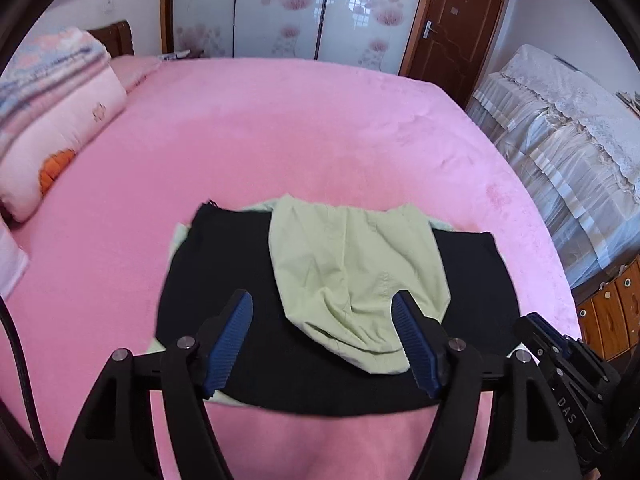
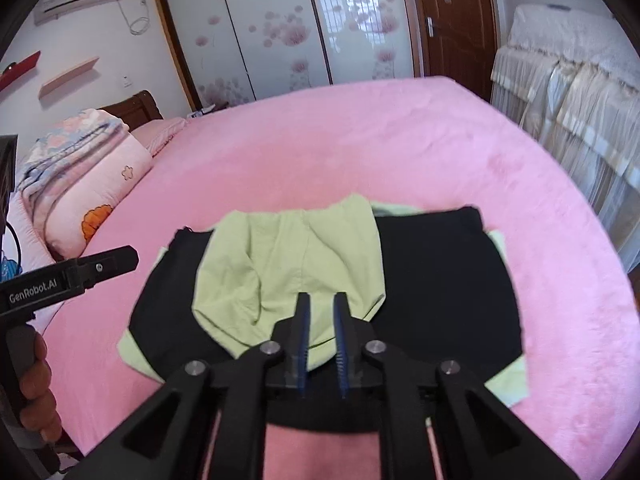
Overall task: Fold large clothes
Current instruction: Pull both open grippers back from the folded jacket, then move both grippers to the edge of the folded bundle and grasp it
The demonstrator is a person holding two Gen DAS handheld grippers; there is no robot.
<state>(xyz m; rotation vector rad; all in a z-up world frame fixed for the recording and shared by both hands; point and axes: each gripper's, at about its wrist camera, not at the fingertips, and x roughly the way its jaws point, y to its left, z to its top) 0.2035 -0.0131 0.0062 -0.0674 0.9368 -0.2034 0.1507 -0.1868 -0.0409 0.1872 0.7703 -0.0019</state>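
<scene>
A black garment lies flat on the pink bed, with pale green cloth peeking out from under its corners. A crumpled light green garment rests on top of the black one and is also in the right wrist view. My left gripper hovers above the pile, open wide with nothing between its blue pads. My right gripper hangs over the green garment's near edge. Its pads stand a narrow gap apart and grip no cloth.
Folded quilts are stacked at the bed's left side by the headboard. Floral sliding wardrobe doors and a brown door stand behind the bed. Lace-covered furniture and wooden drawers line the right. A hand holds the left tool.
</scene>
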